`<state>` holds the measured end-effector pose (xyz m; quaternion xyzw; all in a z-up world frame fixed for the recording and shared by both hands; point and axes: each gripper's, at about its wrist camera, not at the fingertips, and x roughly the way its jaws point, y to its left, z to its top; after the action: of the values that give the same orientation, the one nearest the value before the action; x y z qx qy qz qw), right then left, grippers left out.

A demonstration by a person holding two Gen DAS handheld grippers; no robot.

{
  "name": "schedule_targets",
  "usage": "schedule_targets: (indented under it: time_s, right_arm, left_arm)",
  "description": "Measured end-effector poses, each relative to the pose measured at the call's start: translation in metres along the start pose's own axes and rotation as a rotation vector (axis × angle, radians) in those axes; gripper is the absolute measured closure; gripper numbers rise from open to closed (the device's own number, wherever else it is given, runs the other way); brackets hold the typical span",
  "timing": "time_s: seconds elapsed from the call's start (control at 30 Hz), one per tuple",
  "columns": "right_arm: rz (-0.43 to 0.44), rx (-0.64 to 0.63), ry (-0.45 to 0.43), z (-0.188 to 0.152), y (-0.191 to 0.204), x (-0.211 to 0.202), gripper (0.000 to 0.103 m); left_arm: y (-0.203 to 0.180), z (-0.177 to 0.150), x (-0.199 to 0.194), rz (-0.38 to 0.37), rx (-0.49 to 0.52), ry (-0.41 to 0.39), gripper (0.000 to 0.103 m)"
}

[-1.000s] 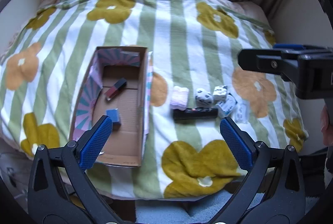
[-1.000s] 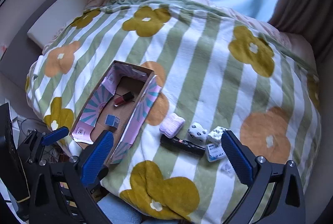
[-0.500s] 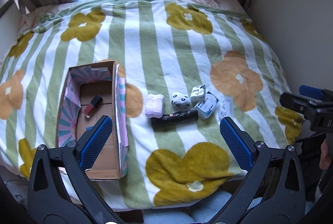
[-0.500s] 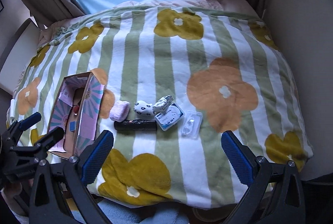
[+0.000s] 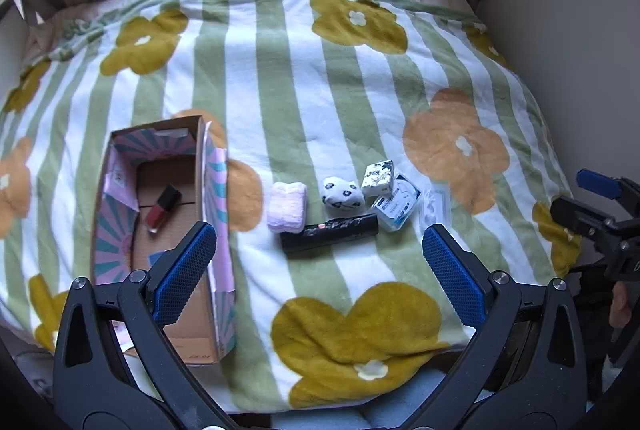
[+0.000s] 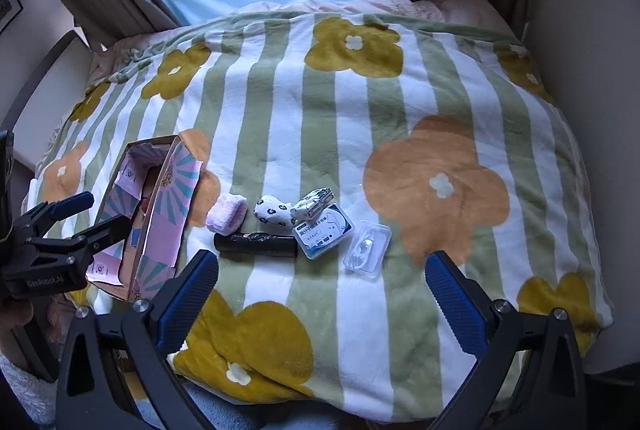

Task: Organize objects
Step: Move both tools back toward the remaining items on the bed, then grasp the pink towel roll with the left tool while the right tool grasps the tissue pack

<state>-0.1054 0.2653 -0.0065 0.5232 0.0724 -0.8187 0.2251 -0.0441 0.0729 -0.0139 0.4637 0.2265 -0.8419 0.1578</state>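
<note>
Hovered above the bed's blanket [image 5: 304, 102], left tool [image 5: 316, 262] and right tool [image 6: 320, 294] both spread apart, empty. Lay mid-frame: black tube [image 5: 329, 239], pink roll [image 5: 287, 207]; box [image 5: 218, 190] lower left.

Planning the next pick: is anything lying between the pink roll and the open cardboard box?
Nothing visible does. Only bare blanket separates the pink roll from the cardboard box; the box's near side wall must be cleared. The black tube lies nearer the camera, off that path.

The left gripper [image 5: 318, 242] hangs wide open above the blanket [image 5: 304, 102], its left finger over the cardboard box [image 5: 218, 190], a black tube [image 5: 329, 238] between the fingertips.
</note>
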Motion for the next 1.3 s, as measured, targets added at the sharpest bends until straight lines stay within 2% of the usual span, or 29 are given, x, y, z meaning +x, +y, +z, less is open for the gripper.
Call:
schedule_targets:
  time_s: [0.17,0.33,0.5,0.6,0.67,1.03,1.1,1.13,1.3]
  right_arm:
    - [0.070,-0.082,0.032,0.011,-0.005,0.041,0.000]
    - [0.140,-0.174,0.049,0.020,-0.012,0.095,0.000]
    - [0.203,-0.284,0.086,0.026,-0.015,0.154,0.000]
    - [0.231,-0.347,0.099,0.030,-0.017,0.182,0.000]
    - [0.247,-0.376,0.115,0.033,-0.017,0.199,0.000]
    - [0.337,-0.462,0.177,0.043,-0.016,0.257,0.000]
    - [0.353,-0.482,0.189,0.046,-0.014,0.265,0.002]
    - [0.361,-0.493,0.195,0.046,-0.013,0.269,0.005]
    - [0.413,-0.513,0.239,0.052,-0.012,0.289,0.012]
  left_arm:
    - [0.000,0.007,0.039,0.016,0.014,0.043,0.000]
    - [0.005,0.007,0.092,0.020,-0.013,0.087,0.000]
    - [0.012,0.005,0.147,0.034,-0.039,0.139,0.006]
    - [0.014,0.004,0.178,0.046,-0.048,0.177,0.015]
    - [0.016,0.003,0.196,0.059,-0.048,0.194,0.016]
    - [0.035,-0.001,0.248,0.115,-0.054,0.252,0.017]
    - [0.041,0.000,0.255,0.113,-0.071,0.267,0.022]
    - [0.044,0.000,0.259,0.109,-0.076,0.280,0.029]
    - [0.054,0.000,0.274,0.093,-0.083,0.325,0.039]
